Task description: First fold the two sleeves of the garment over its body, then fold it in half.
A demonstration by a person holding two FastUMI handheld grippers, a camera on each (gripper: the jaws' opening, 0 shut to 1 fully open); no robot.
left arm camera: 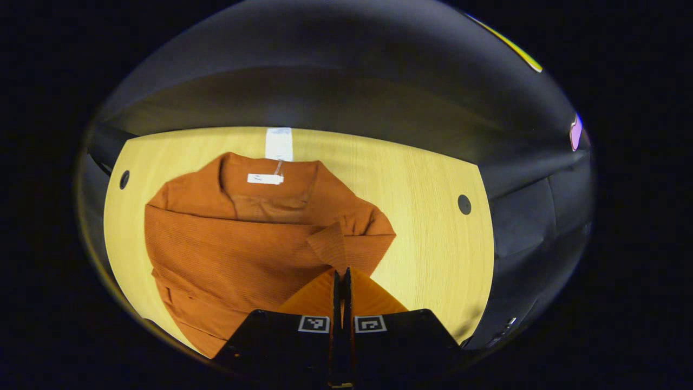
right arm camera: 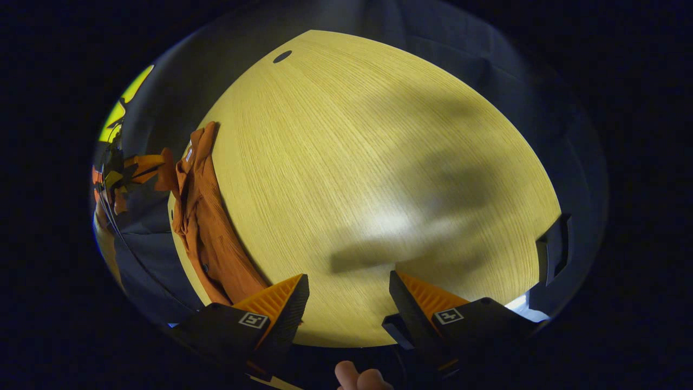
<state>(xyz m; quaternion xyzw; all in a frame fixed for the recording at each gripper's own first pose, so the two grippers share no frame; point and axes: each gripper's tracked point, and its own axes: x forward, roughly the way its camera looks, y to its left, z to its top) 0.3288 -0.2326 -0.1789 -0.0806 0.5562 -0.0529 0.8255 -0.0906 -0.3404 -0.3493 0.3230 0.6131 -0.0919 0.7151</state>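
one sleeve (left arm camera: 346, 244) pinched in my left tool (left arm camera: 341, 281); i'd carry it flat across the garment (left arm camera: 233, 254). right tool (right arm camera: 346, 298) gapes, idle over the surface (right arm camera: 379, 162).

The garment (left arm camera: 238, 244) lies on the table (left arm camera: 422, 216), collar toward the far edge. One sleeve (left arm camera: 333, 246) sits folded across its body, just ahead of the left gripper (left arm camera: 341, 281).

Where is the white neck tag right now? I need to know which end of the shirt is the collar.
In the left gripper view the white neck tag sits inside the collar at the rust-orange shirt's far end, just below a white strip on the table's far edge.
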